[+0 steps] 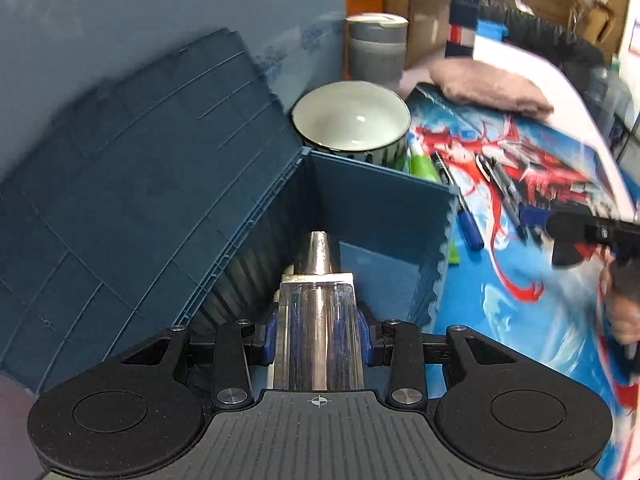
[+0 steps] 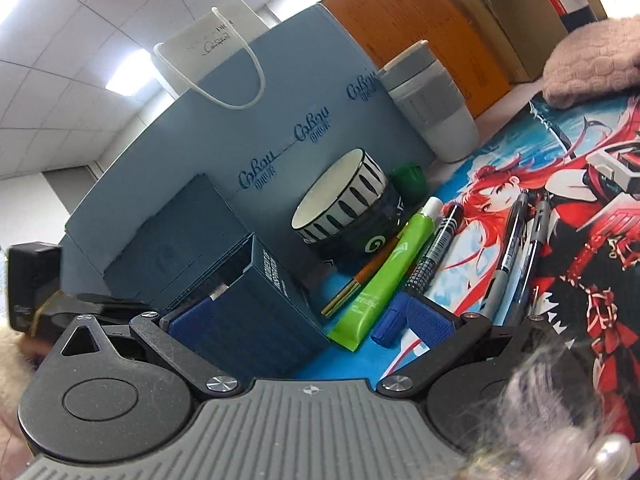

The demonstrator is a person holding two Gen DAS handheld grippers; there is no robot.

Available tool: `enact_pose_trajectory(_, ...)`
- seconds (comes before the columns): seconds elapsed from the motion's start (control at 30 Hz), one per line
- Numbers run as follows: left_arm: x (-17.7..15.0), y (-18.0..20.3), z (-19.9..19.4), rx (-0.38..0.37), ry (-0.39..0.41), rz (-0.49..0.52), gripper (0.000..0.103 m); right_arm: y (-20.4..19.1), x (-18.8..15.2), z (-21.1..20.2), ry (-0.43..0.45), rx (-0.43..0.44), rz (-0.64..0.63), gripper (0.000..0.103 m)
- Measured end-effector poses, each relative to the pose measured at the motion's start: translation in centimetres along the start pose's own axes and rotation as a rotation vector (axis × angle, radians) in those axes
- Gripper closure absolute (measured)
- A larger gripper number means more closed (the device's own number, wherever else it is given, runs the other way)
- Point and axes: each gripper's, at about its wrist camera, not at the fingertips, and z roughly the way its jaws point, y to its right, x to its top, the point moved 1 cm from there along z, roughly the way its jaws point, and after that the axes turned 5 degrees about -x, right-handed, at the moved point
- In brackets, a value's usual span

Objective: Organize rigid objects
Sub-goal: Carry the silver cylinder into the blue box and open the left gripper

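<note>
My left gripper is shut on a clear glass bottle with a silver cap, its cap pointing into the open dark blue box. The box's lid stands open to the left. In the right wrist view my right gripper is open, its fingers straddling the same blue box's near corner. Beside the box lie a green tube, a blue-capped marker, a thin gold-tipped pencil and two pens on the printed mat.
A striped bowl sits behind the box; it also shows in the left wrist view. A grey lidded cup, a blue paper bag, a pink knit cloth and cardboard boxes stand behind.
</note>
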Motion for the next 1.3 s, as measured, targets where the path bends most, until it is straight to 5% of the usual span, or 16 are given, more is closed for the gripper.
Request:
enact_pose_trajectory(0.33,-0.7,0.2,-0.7,0.032,-0.007,0.000,0.057,0.3,-0.2,0.3,-0.012,0.002,0.006,0.000)
enact_pose_trajectory(0.63,-1.5,1.5,-2.7,0.092,0.078,-0.014,0.041,0.5,-0.2,0.3,-0.018,-0.010,0.018,0.000)
enact_pose_trajectory(0.83,-2.2,2.0,-5.3,0.106,0.299,-0.160,0.025,0.8,-0.2,0.3,-0.019,-0.020,0.026,0.000)
enact_pose_trajectory(0.97,-2.8,4.0,-6.2,0.111,0.419,-0.200,0.025,0.8,-0.2,0.3,-0.023,-0.025,0.021,0.000)
enact_pose_trajectory(1.2,-2.8,8.0,-7.2,0.168,0.521,-0.253,0.025,0.8,-0.4,-0.1,-0.007,-0.033,0.002,0.000)
enact_pose_trajectory(1.3,-3.3,9.4,-6.8,0.165,0.546,-0.315,0.013,0.9,-0.4,-0.4,0.003,-0.048,-0.005,0.000)
